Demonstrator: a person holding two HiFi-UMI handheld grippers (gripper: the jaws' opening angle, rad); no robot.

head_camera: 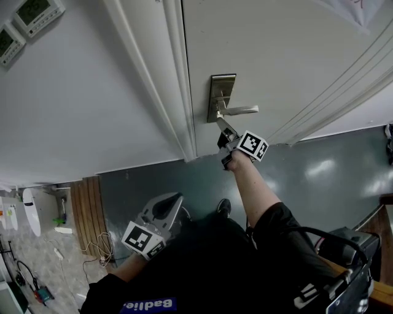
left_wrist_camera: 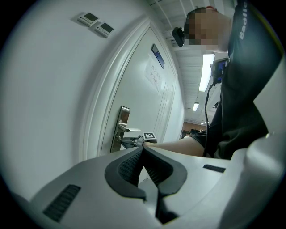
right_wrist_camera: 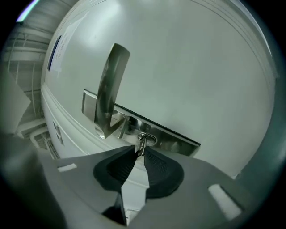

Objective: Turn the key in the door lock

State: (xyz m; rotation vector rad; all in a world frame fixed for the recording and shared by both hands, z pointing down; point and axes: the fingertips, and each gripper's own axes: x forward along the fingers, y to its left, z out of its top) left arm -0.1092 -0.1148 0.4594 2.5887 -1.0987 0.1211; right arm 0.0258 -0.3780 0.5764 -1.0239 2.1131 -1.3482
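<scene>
Two wall control panels (head_camera: pixel 38 15) with pale screens sit side by side on the white wall (head_camera: pixel 80 104), one a little lower than the other. A moulded white frame (head_camera: pixel 166 80) runs along the wall's edge. Below lies a glossy grey floor (head_camera: pixel 313 178) (it catches soft reflections), and beside it a strip of wooden slats (head_camera: pixel 86 211) with a loose tangle of cables (head_camera: pixel 101 245) near its end. A dark boxy case (head_camera: pixel 350 245) stands at the lower right. In the left gripper view, a small blue plate (left_wrist_camera: pixel 157 55) hangs just above a paper sheet (left_wrist_camera: pixel 154 75), and a long ceiling light (left_wrist_camera: pixel 207 71) glows beyond.
</scene>
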